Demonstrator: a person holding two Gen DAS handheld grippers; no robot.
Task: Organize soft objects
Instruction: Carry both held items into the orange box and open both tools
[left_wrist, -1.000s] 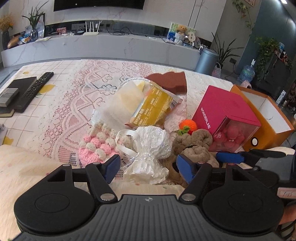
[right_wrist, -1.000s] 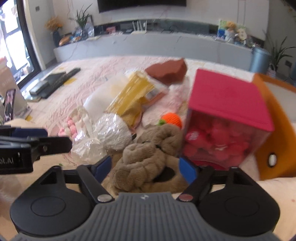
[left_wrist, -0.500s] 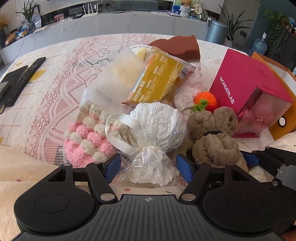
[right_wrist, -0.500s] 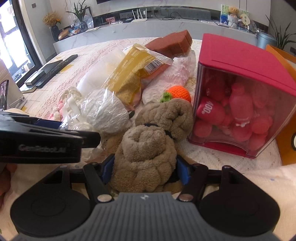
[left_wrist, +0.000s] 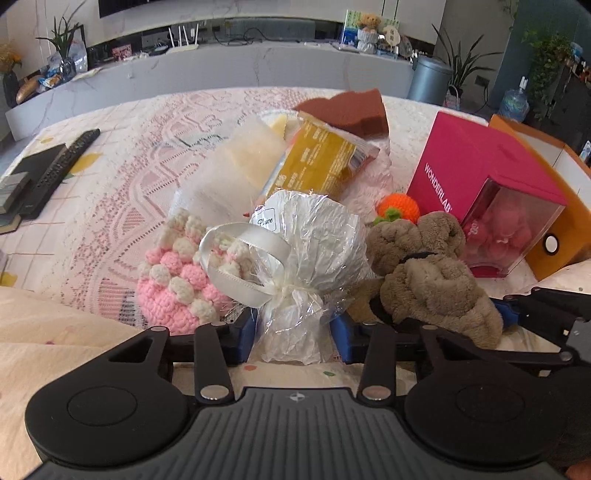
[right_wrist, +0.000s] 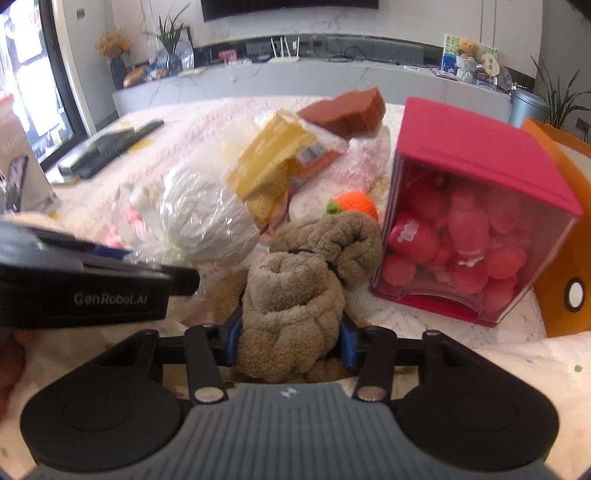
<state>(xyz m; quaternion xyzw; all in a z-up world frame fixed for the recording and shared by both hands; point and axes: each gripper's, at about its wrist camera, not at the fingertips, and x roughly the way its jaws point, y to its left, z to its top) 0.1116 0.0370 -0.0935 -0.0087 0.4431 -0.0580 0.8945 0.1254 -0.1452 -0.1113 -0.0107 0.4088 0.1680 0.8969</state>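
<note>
Both hand-held grippers have closed in over the last second, each on a soft item that earlier sat loose between wider jaws.

Left wrist view: the left hand-held gripper (left_wrist: 293, 338) has just been closing and now pinches the gathered neck of the cellophane-wrapped bundle (left_wrist: 310, 251), whose white ribbon loops to the left. The pink crocheted piece (left_wrist: 177, 280) touches the bundle on the left, the brown plush toy (left_wrist: 428, 273) crowds it on the right. Open lace tablecloth (left_wrist: 122, 177) stretches left toward the remote control (left_wrist: 62, 162); on the right the pink box (left_wrist: 480, 184) and orange box (left_wrist: 565, 229) close off the room.

Right wrist view: the right hand-held gripper (right_wrist: 290, 345) has just been closing and its blue pads press both sides of the brown plush toy (right_wrist: 295, 306), squeezing its lower body. The pink box (right_wrist: 476, 221) stands just beside the toy on the right; the left hand-held gripper (right_wrist: 92, 284) reaches in from the left edge, near the cellophane-wrapped bundle (right_wrist: 207, 221). The orange crocheted ball (right_wrist: 354, 203) lies just behind the toy.
</note>
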